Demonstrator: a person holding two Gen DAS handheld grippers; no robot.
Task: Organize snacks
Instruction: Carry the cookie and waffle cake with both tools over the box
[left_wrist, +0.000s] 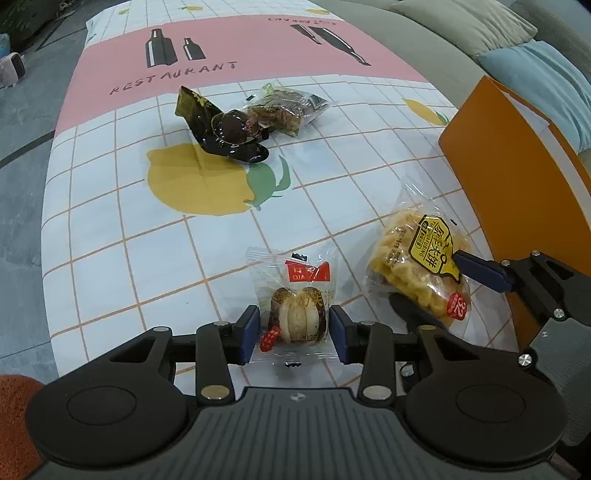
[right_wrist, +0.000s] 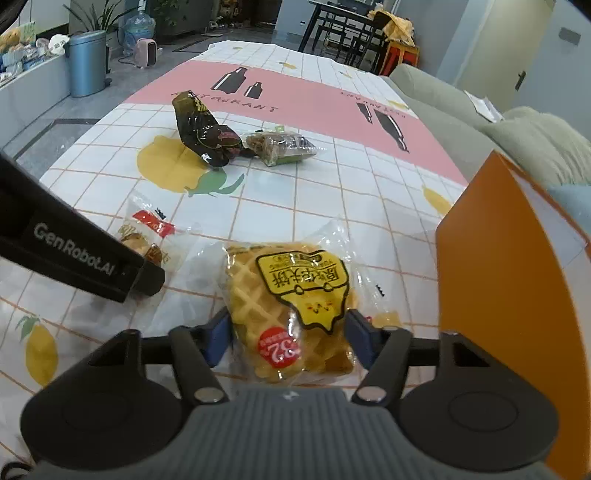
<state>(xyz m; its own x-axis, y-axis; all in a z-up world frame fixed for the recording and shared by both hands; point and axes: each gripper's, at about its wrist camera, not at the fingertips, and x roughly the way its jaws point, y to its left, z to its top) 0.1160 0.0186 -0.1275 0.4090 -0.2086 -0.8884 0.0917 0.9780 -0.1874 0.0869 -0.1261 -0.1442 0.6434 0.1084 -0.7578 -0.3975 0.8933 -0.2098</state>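
Note:
My left gripper (left_wrist: 293, 330) has its pads on both sides of a clear-wrapped sandwich cake with a red label (left_wrist: 295, 310), which lies on the tablecloth. My right gripper (right_wrist: 288, 338) is shut on a yellow waffle packet (right_wrist: 291, 310); the packet also shows in the left wrist view (left_wrist: 417, 273), lifted off the cloth. A dark brown snack packet (left_wrist: 221, 125) and a clear packet of brown pieces (left_wrist: 284, 109) lie together further up the table. An orange box (left_wrist: 517, 206) stands at the right edge.
The table wears a white grid cloth with lemons and a pink band (left_wrist: 229, 40). A grey sofa with cushions (right_wrist: 480, 110) runs along the right. A blue bin (right_wrist: 86, 62) and chairs stand on the floor beyond.

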